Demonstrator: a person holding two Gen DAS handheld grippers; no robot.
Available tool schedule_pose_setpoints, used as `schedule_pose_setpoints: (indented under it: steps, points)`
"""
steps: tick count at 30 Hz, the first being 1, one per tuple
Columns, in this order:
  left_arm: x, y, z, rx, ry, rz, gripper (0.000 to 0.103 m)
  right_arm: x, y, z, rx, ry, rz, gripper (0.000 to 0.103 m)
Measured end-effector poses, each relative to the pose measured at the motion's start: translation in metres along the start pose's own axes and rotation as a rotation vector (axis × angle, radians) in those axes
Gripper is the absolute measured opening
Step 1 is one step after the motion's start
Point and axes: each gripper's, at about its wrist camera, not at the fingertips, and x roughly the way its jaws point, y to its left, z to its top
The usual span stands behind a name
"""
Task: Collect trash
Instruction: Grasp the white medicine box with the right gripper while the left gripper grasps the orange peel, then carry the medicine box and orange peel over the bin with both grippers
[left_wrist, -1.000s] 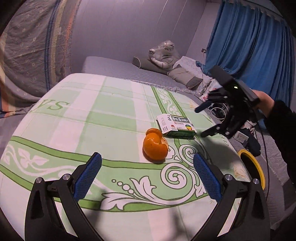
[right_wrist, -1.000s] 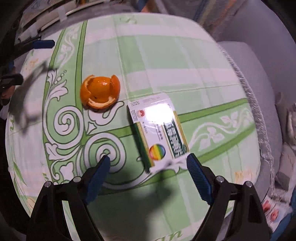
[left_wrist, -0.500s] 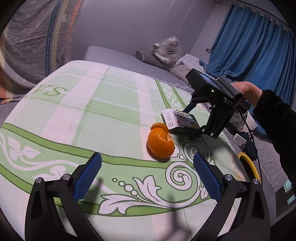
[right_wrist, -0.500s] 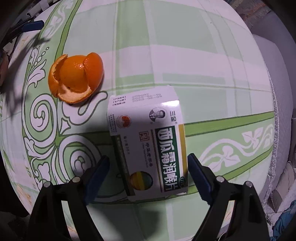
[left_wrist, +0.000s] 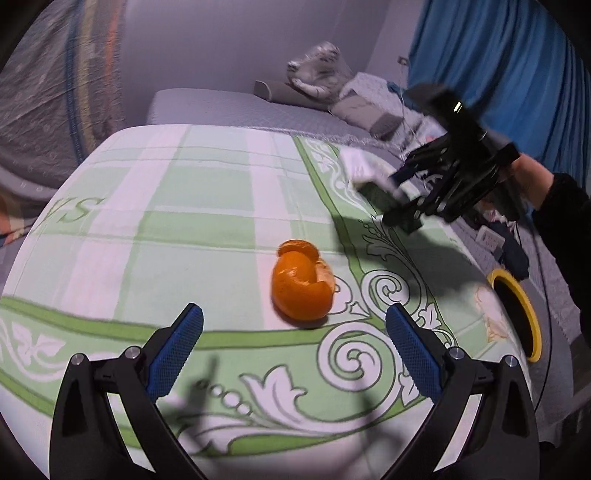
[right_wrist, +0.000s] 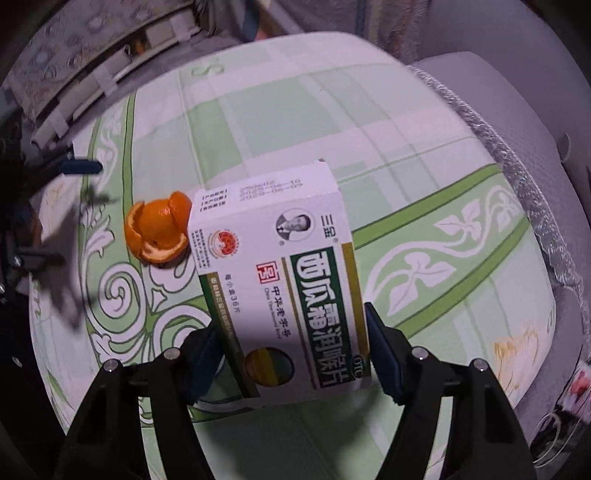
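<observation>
A white and green cardboard medicine box (right_wrist: 284, 288) sits between the pads of the right hand-held gripper (right_wrist: 291, 354), whose jaws have just been closing and now press its two long sides, holding it above the green-and-white patterned worktop (right_wrist: 280, 122). Its top face shows large Chinese characters on a green band, a small portrait, a red round seal, a rainbow disc, "OTC" and "36". A hollow orange peel (left_wrist: 302, 285) lies on the cloth, ahead of the left hand-held gripper (left_wrist: 293, 345), whose jaws stand wide and empty
</observation>
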Motion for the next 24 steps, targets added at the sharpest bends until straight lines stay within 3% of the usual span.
schedule_pose_setpoints:
  steps: [5,8,11,13,15,20,24]
  points:
    - [0.040,-0.015,0.012,0.076,0.083,0.043,0.095,-0.055,-0.007,-0.059,0.184,-0.247,0.073,0.067]
    - [0.060,-0.010,0.016,0.056,0.127,0.061,0.094,-0.075,-0.001,-0.092,0.283,-0.343,0.097,0.067]
    - [0.076,0.000,0.019,0.018,0.175,0.064,0.074,-0.092,0.011,-0.132,0.351,-0.442,0.124,0.067]
    - [0.082,0.004,0.020,0.013,0.176,0.081,0.069,-0.108,0.021,-0.156,0.387,-0.500,0.129,0.067]
    - [0.082,0.004,0.021,0.024,0.165,0.110,0.049,-0.123,0.033,-0.177,0.418,-0.554,0.124,0.067]
    - [0.071,0.005,0.023,-0.009,0.139,0.111,0.038,-0.150,0.074,-0.220,0.477,-0.661,0.130,0.067]
    - [0.051,-0.006,0.024,-0.003,0.098,0.112,0.037,-0.151,0.101,-0.245,0.567,-0.716,0.146,0.067]
